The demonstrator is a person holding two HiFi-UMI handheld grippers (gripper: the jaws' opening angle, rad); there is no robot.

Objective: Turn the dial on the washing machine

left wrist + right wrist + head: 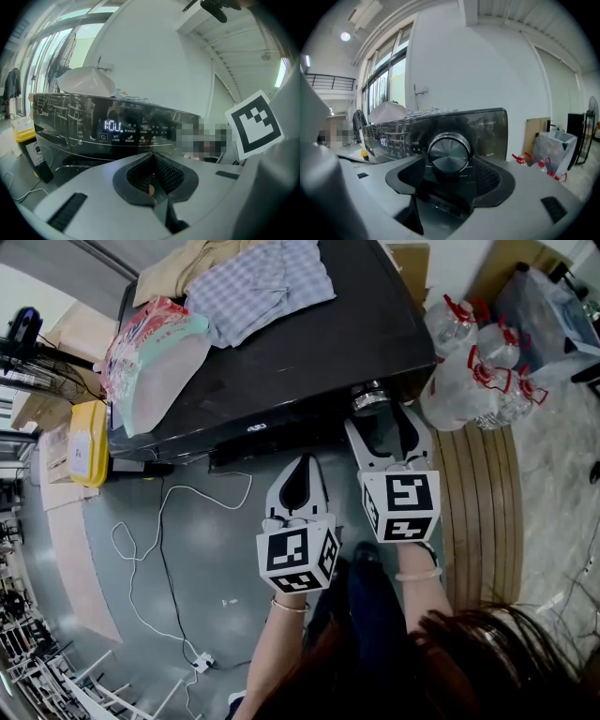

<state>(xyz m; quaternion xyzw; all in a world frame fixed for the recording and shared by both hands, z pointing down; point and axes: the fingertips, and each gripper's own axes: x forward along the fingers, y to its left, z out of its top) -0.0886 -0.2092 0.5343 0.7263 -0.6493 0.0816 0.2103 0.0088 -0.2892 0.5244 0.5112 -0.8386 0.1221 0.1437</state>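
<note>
The right tongs [450, 164] are standing released, pads flanking the dial [449, 151] at the right end of the washing machine [309, 352] front, not visibly pressing it. I am judging that clenching squarely on the rim, then rolling the wrist about the dial's axis without pulling, is working best. The left tongs [151, 155] are sitting clenched on nothing, just beside. Both hands are reaching forward, tongs tilting slightly down.
</note>
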